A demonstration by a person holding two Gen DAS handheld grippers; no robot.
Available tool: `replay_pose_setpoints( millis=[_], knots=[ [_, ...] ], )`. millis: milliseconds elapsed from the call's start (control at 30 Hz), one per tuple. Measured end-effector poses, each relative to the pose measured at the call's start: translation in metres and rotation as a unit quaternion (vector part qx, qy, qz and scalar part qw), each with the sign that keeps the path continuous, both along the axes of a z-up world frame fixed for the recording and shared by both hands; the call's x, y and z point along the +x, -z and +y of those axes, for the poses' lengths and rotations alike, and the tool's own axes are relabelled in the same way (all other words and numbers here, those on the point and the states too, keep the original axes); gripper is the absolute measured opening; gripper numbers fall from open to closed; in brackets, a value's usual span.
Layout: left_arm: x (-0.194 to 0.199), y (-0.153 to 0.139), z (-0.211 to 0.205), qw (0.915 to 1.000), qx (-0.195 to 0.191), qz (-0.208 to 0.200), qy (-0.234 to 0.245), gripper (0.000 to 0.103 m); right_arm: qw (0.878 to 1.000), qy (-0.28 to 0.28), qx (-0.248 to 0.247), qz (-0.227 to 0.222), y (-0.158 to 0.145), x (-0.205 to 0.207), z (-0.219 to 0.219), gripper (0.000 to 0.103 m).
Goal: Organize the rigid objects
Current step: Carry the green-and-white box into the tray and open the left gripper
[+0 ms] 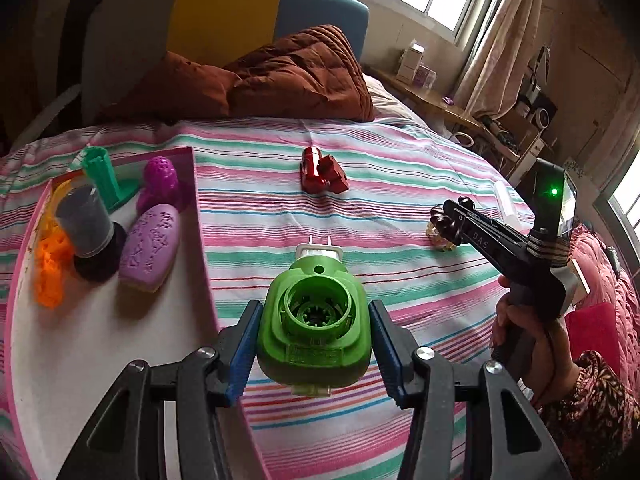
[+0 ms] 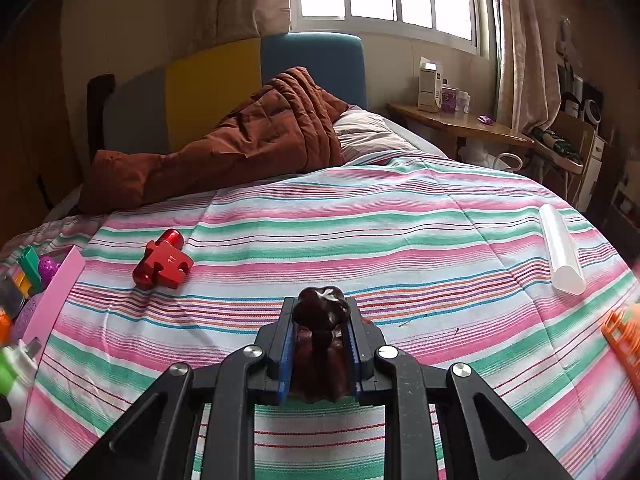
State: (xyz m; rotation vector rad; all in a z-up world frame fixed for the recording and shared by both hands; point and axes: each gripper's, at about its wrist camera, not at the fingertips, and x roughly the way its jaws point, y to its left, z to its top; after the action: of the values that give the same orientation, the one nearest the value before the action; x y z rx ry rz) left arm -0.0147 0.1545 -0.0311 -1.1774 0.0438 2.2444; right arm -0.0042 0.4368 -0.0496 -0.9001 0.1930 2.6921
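Right wrist: claw (angled down) around brown figure.

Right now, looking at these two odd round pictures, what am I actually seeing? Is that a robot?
There is no robot here. A person holds a hand-operated clamp in each hand, and each clamp carries a wide-angle camera looking along its two fingers. One picture comes from the left clamp, which grips a green plug-in gadget beside a pink tray of plastic toys. The other comes from the right clamp, shut on a dark brown figurine. On the striped bedspread lie a red puzzle-shaped block and a clear tube.
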Motion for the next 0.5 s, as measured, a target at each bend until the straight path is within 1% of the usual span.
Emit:
replay_pose_setpoints(
  millis=[100, 200, 333, 500],
  knots=[
    [0.003, -0.005, -0.022, 0.9996, -0.004, 0.016, -0.021, 0.053, 1.0, -0.004, 0.004, -0.003, 0.0, 0.0, -0.003, 0.022],
    [0.0, -0.005, -0.045, 0.9987, -0.005, 0.014, -0.048, 0.053, 1.0, -0.01, 0.009, -0.007, 0.0, 0.0, -0.006, 0.021],
    [-0.006, -0.003, -0.079, 0.9955, -0.014, 0.015, -0.093, 0.053, 1.0, -0.015, 0.016, -0.013, -0.001, 0.0, -0.012, 0.021],
    [-0.013, 0.004, -0.111, 0.9918, -0.029, 0.012, -0.124, 0.053, 1.0, -0.022, 0.003, -0.021, -0.005, 0.004, -0.017, 0.02]
  ],
)
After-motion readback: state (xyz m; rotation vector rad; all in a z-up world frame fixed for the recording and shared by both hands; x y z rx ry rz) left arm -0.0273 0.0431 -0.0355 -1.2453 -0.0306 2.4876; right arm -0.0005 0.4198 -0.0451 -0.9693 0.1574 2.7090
